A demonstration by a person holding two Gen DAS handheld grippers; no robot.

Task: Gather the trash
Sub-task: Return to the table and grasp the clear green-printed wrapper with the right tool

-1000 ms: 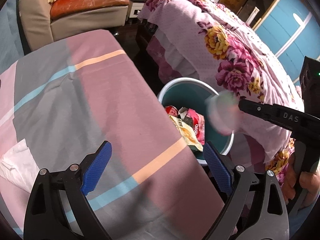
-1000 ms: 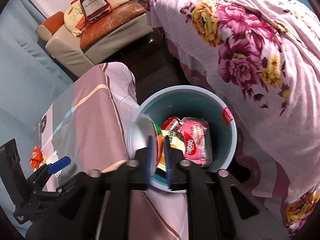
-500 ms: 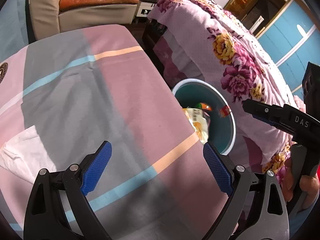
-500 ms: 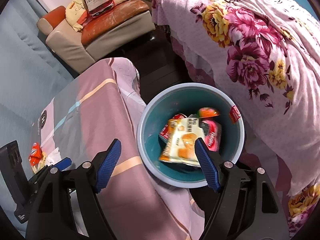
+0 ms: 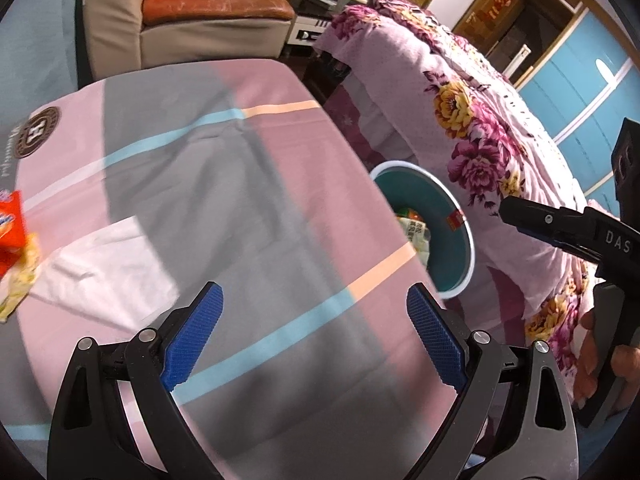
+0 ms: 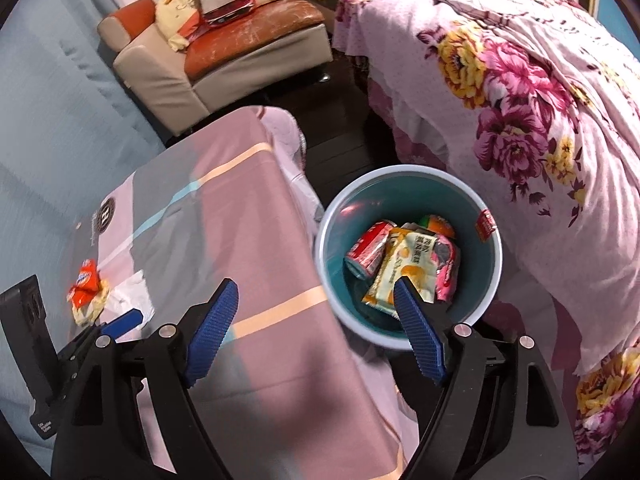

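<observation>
A teal bin (image 6: 408, 168) with a pale rim stands on the floor between the table and the bed. It holds a red can (image 6: 368, 248), a yellow-white wrapper (image 6: 404, 268) and a pink wrapper (image 6: 448, 268). My right gripper (image 6: 315, 287) hangs over the table's edge beside the bin; its jaws are opening with nothing between them. My left gripper (image 5: 314, 292) is open and empty above the striped tablecloth. An orange packet (image 5: 10, 224), a yellowish crumpled scrap (image 5: 20, 284) and a white tissue (image 5: 104, 264) lie on the table to its left.
A bed with a floral pink cover (image 6: 520, 100) runs close along the bin's far side. A beige armchair (image 6: 224, 52) with an orange seat stands beyond the table. Dark floor (image 6: 340, 128) shows between them. A person's hand (image 5: 600, 344) holds the right gripper's handle.
The right gripper was nearly shut on a thin round piece over the bin; its jaws have opened and the piece lies in the bin. Both grippers have shifted from the bin toward the table.
</observation>
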